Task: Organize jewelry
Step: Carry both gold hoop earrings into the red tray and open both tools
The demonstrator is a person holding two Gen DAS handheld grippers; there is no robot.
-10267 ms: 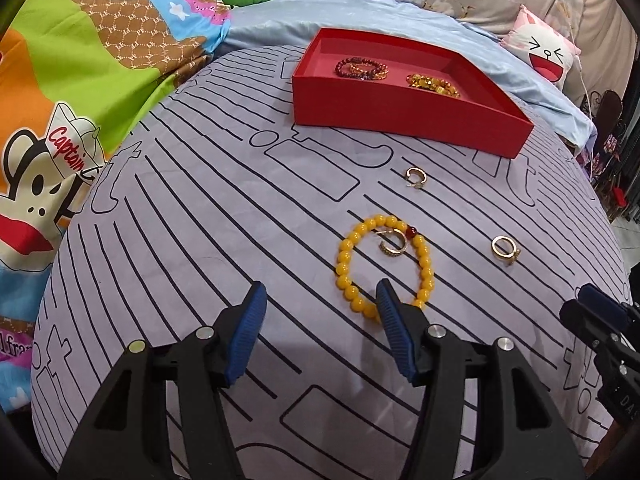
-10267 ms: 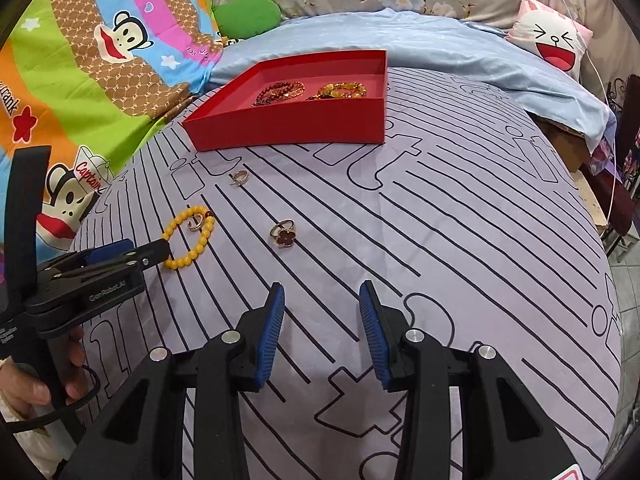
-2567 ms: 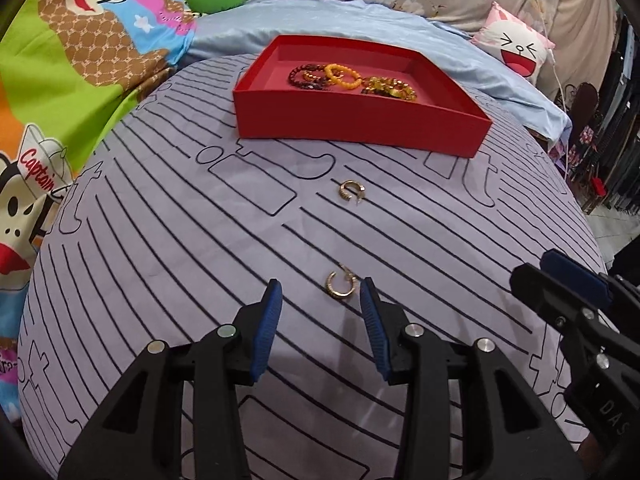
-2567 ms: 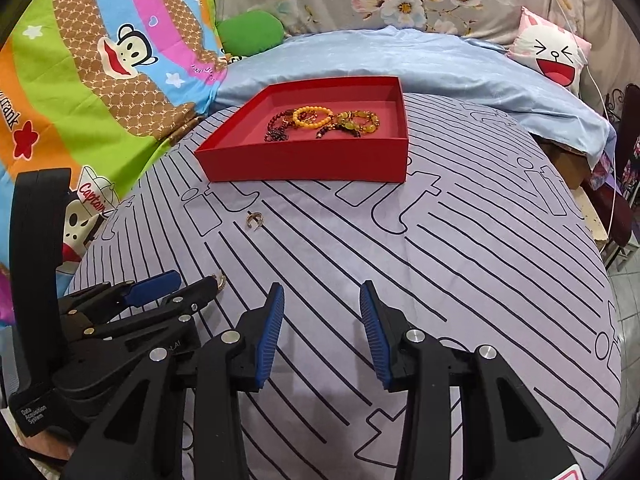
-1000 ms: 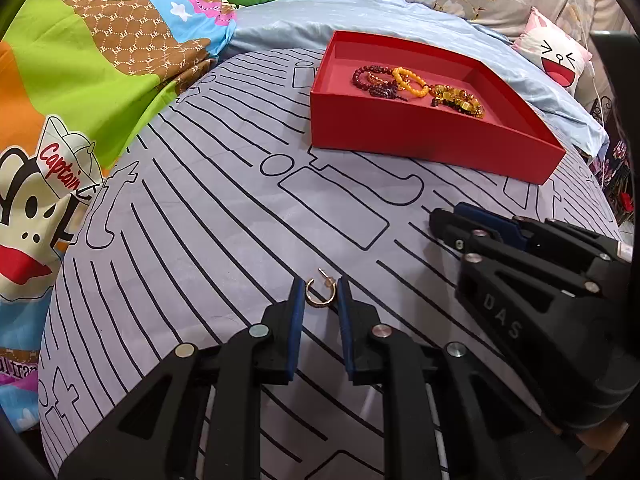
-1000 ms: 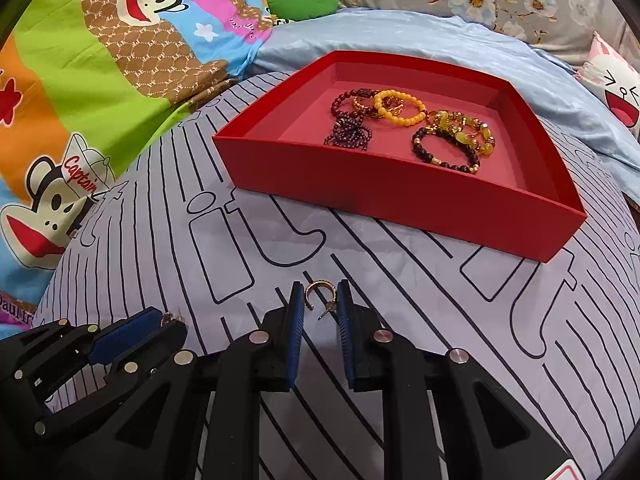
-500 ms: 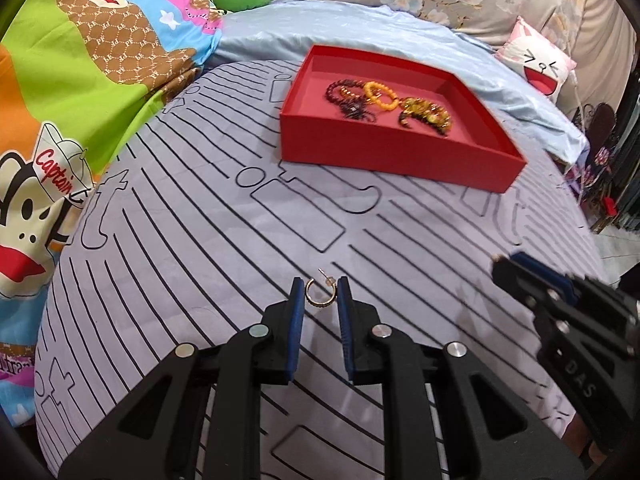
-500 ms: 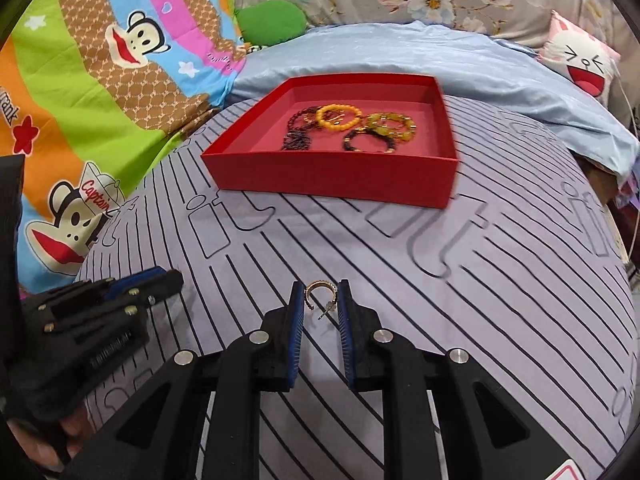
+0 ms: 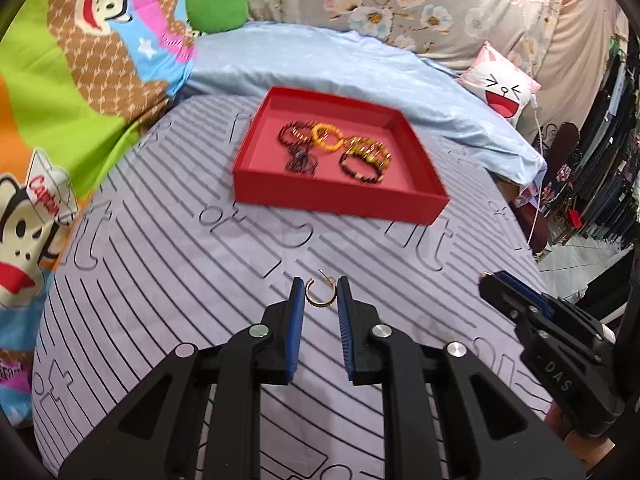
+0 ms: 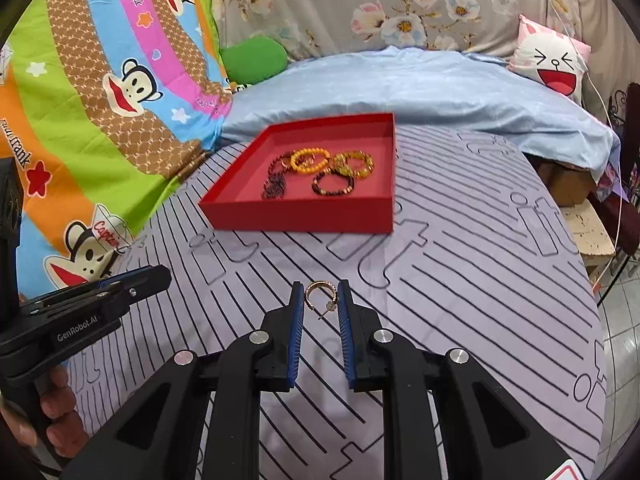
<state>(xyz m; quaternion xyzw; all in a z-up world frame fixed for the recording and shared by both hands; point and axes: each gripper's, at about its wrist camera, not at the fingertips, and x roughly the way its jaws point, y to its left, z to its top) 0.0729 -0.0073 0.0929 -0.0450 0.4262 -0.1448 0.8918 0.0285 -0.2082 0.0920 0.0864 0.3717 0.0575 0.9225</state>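
A red tray (image 9: pixel 336 198) (image 10: pixel 304 213) sits on the striped grey cloth and holds several bead bracelets, among them a yellow bead bracelet (image 9: pixel 327 138) (image 10: pixel 310 160). My left gripper (image 9: pixel 319 294) is shut on a gold hoop earring (image 9: pixel 318 294) and holds it above the cloth, short of the tray. My right gripper (image 10: pixel 319 294) is shut on a second gold hoop earring (image 10: pixel 319 293), also above the cloth in front of the tray. Each gripper shows at the edge of the other's view.
A light blue sheet (image 10: pixel 420 84) lies behind the tray. A colourful monkey-print blanket (image 10: pixel 80 100) rises on the left. A white cartoon pillow (image 10: pixel 554 62) sits at the back right. The bed edge drops off on the right, next to a wooden stool (image 10: pixel 586 232).
Both grippers have risen, each keeping its earring between the fingers. The tray's inside shows more fully in the left wrist view and sits farther off in the right wrist view.
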